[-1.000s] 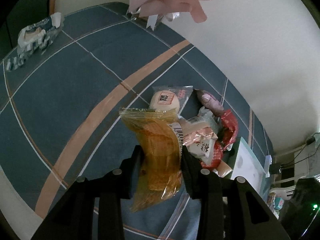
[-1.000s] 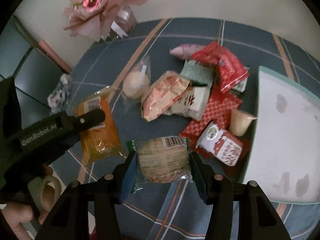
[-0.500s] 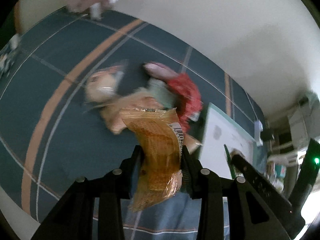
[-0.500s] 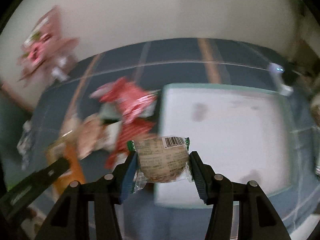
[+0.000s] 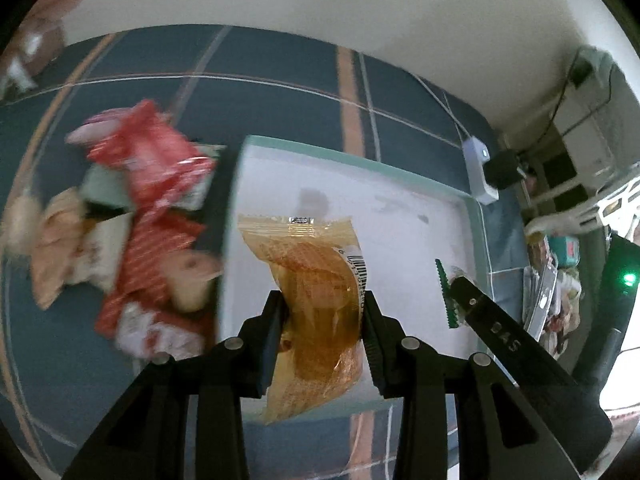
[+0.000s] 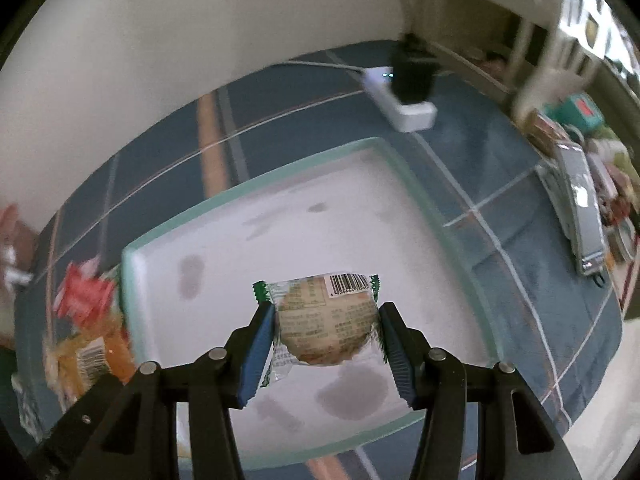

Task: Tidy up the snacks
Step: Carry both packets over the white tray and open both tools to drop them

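1. Progress, judged: early. The white tray (image 6: 224, 240) with its pale green rim shows only a bare, stained floor in both views; no snack lies in it yet

2. Left gripper (image 5: 323, 320): jaws drawn close, pads pressing both sides of an orange snack packet (image 5: 320, 300) in clear wrap, barcode on its right edge. The packet hangs above the near part of the tray, not resting on it

3. Right gripper (image 6: 326, 338): jaws set somewhat wider, blue pads clamped on a round pastry (image 6: 326, 330) in a clear wrapper with green crimped ends and a barcode. It is held over the middle of the tray, clear of the floor

4. Both grippers point steeply down over the tray, side by side; the right one's arm and the green wrapper edge show at the right in the left wrist view

5. Left to do, judged: release these two, then fetch the remaining pile (image 5: 136, 216) just beside the tray's left rim on the blue tablecloth (image 5: 280, 92): red packets, a pale green one, beige ones; blurred, so no count

6. Container contents: tray holds nothing. Power strip (image 6: 400, 100) sits beyond the far rim, apart from it

7. Risk, judged: the two packets may overlap if dropped together
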`<state>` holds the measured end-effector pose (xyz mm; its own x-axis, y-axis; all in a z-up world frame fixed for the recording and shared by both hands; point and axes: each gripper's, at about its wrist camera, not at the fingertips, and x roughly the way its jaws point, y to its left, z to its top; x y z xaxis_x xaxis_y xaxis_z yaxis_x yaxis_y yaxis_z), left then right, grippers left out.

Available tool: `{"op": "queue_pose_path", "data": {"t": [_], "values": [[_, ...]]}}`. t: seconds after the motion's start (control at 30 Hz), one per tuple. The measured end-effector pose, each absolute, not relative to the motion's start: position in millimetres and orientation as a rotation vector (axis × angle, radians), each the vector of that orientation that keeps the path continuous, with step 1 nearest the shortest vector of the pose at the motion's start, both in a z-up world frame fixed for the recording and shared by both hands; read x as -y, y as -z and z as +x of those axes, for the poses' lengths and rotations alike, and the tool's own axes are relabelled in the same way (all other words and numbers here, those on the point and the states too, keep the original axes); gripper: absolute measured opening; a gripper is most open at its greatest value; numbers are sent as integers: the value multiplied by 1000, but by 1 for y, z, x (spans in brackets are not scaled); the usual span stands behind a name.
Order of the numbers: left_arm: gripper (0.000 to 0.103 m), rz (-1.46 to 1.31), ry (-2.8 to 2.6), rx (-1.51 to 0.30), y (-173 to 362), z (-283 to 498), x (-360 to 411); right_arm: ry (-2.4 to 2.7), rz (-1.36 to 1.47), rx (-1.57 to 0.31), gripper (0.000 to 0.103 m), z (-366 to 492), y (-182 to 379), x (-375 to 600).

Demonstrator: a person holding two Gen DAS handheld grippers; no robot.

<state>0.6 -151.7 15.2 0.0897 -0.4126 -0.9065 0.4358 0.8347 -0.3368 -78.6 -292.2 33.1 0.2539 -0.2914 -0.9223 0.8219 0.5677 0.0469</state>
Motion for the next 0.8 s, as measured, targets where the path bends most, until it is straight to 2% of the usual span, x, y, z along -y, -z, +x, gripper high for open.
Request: {"op": "queue_pose_path", "data": {"t": [0.23,0.3,0.33,0.37,0.5,0.6,0.63,0.7,0.77,0.8], "values": [[40,46,688,-1304,2,11,186,879,626,-989,56,-95,-38,318],[57,46,697,-1282,0,14,189,882,621,-971,58,-96,-40,321],[78,48,694,-1268,-1,14,188,884,617,-966,58,-96,-40,322],[85,51,690,-1262,-1,15,188,887,612,-966,62,-96,-40,322],[85,46,658,-1258,-6,18,176,887,601,-994,65,-94,-39,320],[85,40,618,-1242,-14,19,162,875,596,-1022,75,-92,-37,317],[87,56,591,-1228,-17,19,156,865,598,-1032,78,-92,-36,315],[97,95,536,-1197,-22,19,146,854,605,-1043,87,-92,-35,312],[100,153,461,-1168,-25,20,135,851,596,-1052,101,-92,-34,308],[100,185,418,-1156,-25,21,130,849,590,-1055,103,-92,-34,307]]}}
